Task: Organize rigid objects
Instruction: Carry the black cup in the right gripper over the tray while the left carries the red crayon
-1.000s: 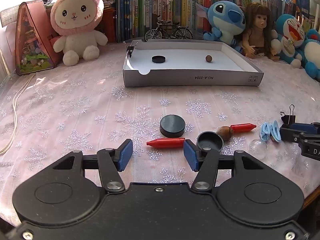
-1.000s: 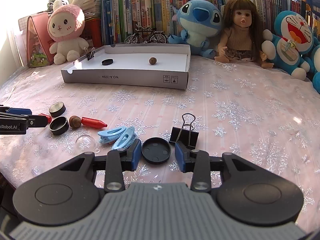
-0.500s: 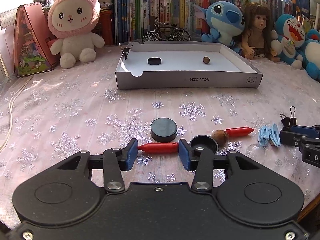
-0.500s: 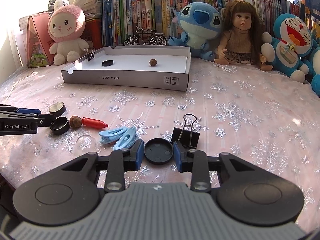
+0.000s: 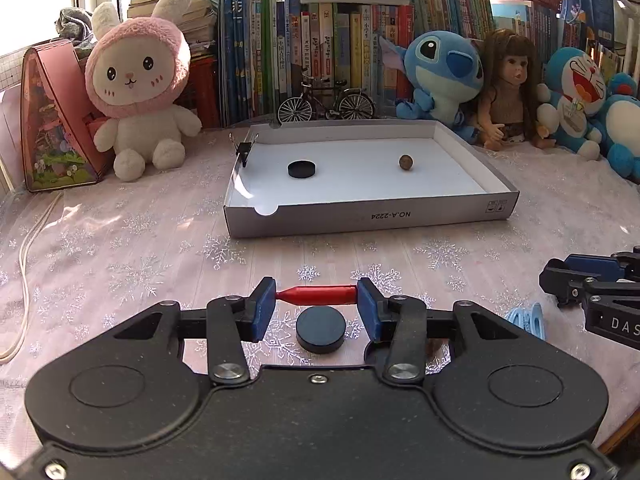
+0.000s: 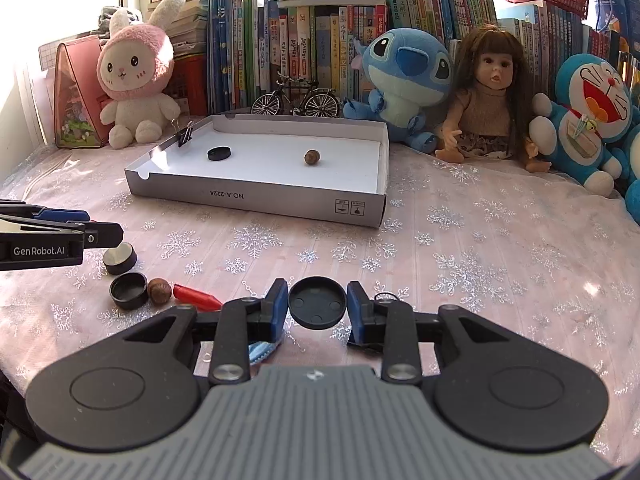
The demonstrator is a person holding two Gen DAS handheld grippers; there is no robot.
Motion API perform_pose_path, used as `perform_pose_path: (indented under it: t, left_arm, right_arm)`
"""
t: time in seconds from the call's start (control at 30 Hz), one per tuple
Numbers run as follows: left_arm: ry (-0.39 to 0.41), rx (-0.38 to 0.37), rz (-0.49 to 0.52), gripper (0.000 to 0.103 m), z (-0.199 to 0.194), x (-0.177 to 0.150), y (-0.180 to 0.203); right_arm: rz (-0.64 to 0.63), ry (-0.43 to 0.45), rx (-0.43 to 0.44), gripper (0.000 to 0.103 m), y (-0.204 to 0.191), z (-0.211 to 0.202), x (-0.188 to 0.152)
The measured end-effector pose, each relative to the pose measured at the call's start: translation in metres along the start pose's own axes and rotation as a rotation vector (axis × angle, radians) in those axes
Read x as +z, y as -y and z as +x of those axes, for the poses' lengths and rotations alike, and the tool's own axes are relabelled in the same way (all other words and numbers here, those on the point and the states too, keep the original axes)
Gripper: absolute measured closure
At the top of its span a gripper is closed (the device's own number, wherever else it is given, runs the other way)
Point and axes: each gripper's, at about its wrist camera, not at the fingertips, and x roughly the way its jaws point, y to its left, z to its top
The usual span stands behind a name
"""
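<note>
the left gripper [image 5: 317, 295] is clamped end to end on the red crayon [image 5: 317, 295], its blue pads pressing on both tips. a second ago those jaws stood wider, with the crayon lying on the cloth ahead of them; they have closed on it since and now carry it clear of the table, so the black puck [image 5: 321, 329] that lay beyond the crayon shows below it, between the fingers. the right gripper [image 6: 317, 302] is closed on the round black lid [image 6: 317, 302], gripping it by its rim; its jaws too have narrowed over the last second, and the lid is lifted off the snowflake tablecloth [image 6: 460, 248]. to that gripper's left a black cap [image 6: 129, 290], a brown nut [image 6: 159, 291] and a second red crayon [image 6: 197, 294] lie in a row, with another puck [image 6: 119, 257] just behind. farther back sits the white tray [image 5: 370, 216], holding a black disc [image 5: 301, 169] and a small nut [image 5: 406, 162], well apart, with a binder clip [image 5: 243, 148] on its left wall.
</note>
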Motion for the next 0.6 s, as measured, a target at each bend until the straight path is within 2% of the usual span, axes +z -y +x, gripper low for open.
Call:
perform_pose_path:
  t: [0.33, 0.6]
  left_arm:
    - [-0.011, -0.029, -0.024, 0.061, 0.021, 0.040, 0.009]
    - [-0.022, -0.017, -0.041, 0.061, 0.047, 0.061, 0.013]
  right_arm:
    - [0.015, -0.042, 0.008, 0.066, -0.007, 0.028, 0.032]
    - [0.021, -0.086, 0.010, 0.066, -0.009, 0.052, 0.054]
